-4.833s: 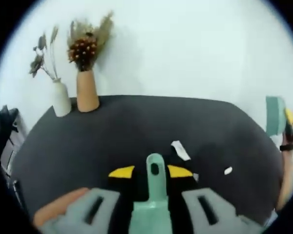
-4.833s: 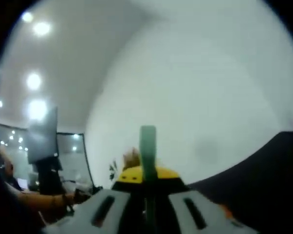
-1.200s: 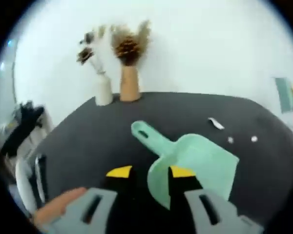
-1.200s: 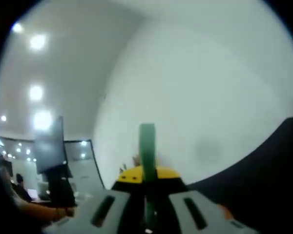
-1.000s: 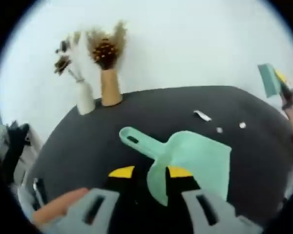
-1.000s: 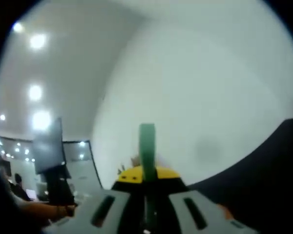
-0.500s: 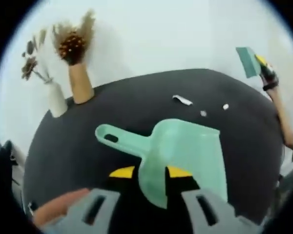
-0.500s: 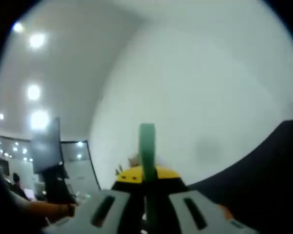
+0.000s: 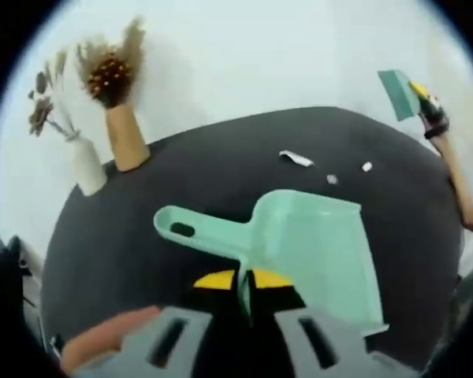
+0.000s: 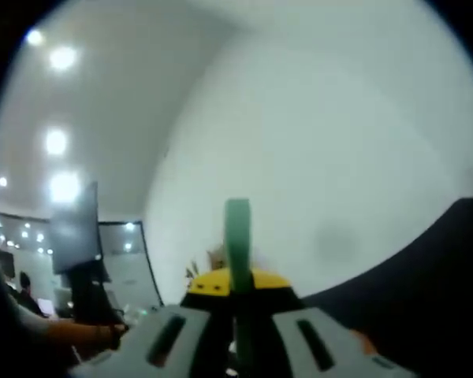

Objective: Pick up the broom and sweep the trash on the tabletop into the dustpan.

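Ahead, on the dark surface (image 9: 181, 181), the dustpan (image 9: 299, 248) lies with its wall pinched between the left gripper's (image 9: 243, 290) nearly closed jaws. Three white scraps (image 9: 297, 159) lie beyond it, two vases (image 9: 124, 134) at the far edge. The right gripper (image 10: 236, 295) clamps the broom (image 10: 237, 244) handle, raised toward the wall; the left gripper view catches it far right.

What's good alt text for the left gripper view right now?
A mint-green dustpan rests on a black tabletop, its rim pinched in the left gripper. Three white paper scraps lie beyond it. Two vases of dried flowers stand at the far edge, against a white wall.
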Motion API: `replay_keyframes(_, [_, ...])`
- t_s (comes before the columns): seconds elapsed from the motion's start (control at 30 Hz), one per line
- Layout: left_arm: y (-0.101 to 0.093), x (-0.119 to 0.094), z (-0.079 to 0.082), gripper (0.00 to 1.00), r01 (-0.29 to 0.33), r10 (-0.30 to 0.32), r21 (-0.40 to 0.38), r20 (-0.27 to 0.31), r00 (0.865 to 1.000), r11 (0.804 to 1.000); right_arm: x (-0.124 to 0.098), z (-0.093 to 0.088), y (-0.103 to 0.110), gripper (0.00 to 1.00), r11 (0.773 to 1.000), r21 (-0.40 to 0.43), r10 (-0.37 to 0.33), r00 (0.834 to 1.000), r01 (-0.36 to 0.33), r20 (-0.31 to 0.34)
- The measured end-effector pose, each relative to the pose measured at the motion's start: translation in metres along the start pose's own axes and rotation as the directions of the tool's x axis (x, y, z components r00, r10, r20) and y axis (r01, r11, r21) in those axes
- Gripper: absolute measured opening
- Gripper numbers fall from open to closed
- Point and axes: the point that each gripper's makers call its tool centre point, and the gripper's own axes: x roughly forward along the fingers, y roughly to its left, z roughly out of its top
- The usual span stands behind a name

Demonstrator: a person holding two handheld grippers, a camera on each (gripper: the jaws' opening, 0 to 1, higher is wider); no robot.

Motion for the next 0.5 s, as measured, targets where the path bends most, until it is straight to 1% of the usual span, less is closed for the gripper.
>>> replay_keyframes(0.03, [-0.001,0.0,0.0,0.07,-0.006,0.006,-0.004,0.002,1.0,1.0,0.0,0.0,0.0,0.06,1.0,0.001,0.0,1.0,0.0,0.001])
replay_keyframes(0.07, [-0.001,-0.001,0.001,0.07,-0.025,0.025,-0.01,0.004,1.0,1.0,-0.001,0.0,0.0,0.06,1.0,0.002,0.001,1.0,-0.001,0.002])
replay_keyframes(0.17, [-0.006,-0.004,0.005,0.06,-0.052,0.053,-0.034,0.04,0.998,0.998,-0.002,-0.001,0.001,0.06,1.0,0.005,0.001,1.0,-0.001,0.003])
replay_keyframes(0.23, [-0.01,-0.008,0.007,0.05,-0.058,0.061,-0.055,0.058,0.996,0.997,-0.002,-0.001,0.002,0.06,1.0,0.006,0.003,1.0,-0.003,0.005])
replay_keyframes(0.27, [-0.009,-0.01,0.009,0.05,-0.08,0.087,-0.106,0.069,0.994,0.991,-0.003,-0.001,0.003,0.06,1.0,0.007,0.003,1.0,-0.003,0.005])
replay_keyframes(0.33, [-0.007,-0.013,0.01,0.05,-0.109,0.119,-0.143,0.068,0.99,0.984,-0.003,-0.002,0.003,0.06,1.0,0.009,0.006,1.0,-0.006,0.005])
replay_keyframes(0.37, [-0.006,-0.015,0.011,0.05,-0.13,0.143,-0.169,0.07,0.987,0.977,-0.003,-0.002,0.004,0.06,1.0,0.01,0.006,1.0,-0.007,0.005])
replay_keyframes(0.43, [-0.005,-0.019,0.013,0.05,-0.151,0.166,-0.184,0.069,0.984,0.971,-0.003,-0.003,0.004,0.06,1.0,0.009,0.007,1.0,-0.007,0.004])
replay_keyframes(0.5, [-0.003,-0.022,0.014,0.05,-0.194,0.212,-0.237,0.056,0.976,0.952,-0.004,-0.004,0.005,0.06,1.0,0.011,0.009,1.0,-0.009,0.004])
